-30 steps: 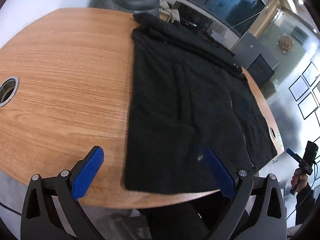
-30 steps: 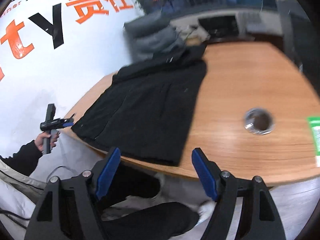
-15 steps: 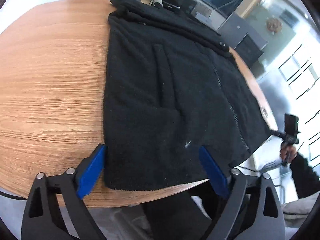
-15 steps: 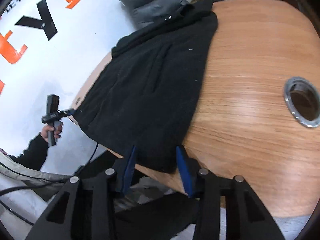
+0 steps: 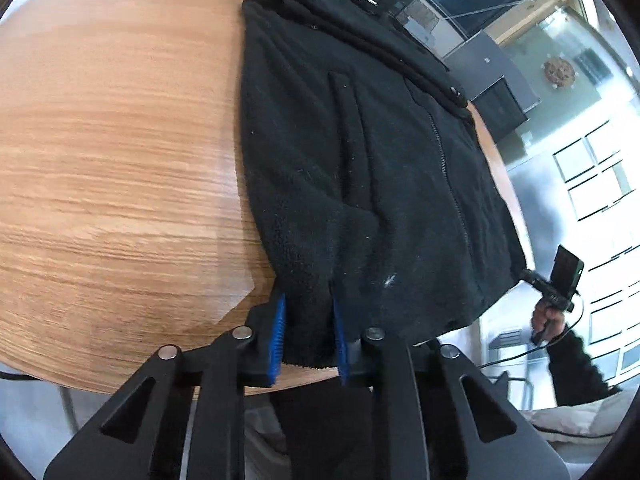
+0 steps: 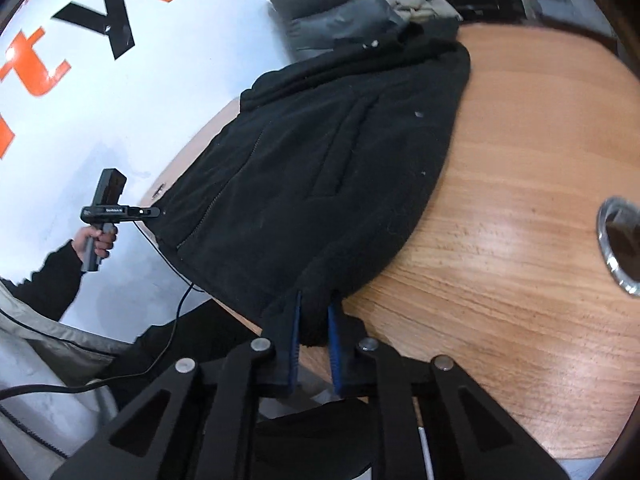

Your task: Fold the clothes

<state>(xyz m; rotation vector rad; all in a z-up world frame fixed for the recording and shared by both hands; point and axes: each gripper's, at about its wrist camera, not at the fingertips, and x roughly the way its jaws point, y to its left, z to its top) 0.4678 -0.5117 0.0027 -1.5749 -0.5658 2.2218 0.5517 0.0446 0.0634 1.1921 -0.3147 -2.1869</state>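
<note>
A black fleece jacket [image 5: 360,152] with a zip lies flat on a round wooden table [image 5: 112,152], collar at the far side. My left gripper [image 5: 308,320] is shut on the jacket's near hem corner at the table's front edge. In the right wrist view the same jacket [image 6: 320,168] lies on the table [image 6: 520,220], and my right gripper [image 6: 314,320] is shut on the other near hem corner. Each gripper also shows small in the other's view, held in a hand: the right one [image 5: 556,280] and the left one [image 6: 108,208].
A metal-ringed cable hole [image 6: 620,248] is in the tabletop right of the jacket. A grey padded chair [image 6: 336,8] stands behind the table. A white wall with orange and black lettering [image 6: 80,40] is at the left. Dark cabinets and windows [image 5: 500,100] lie beyond.
Both grippers moved in to the jacket's near hem and closed on it. The hem corners now bunch between the blue pads.
</note>
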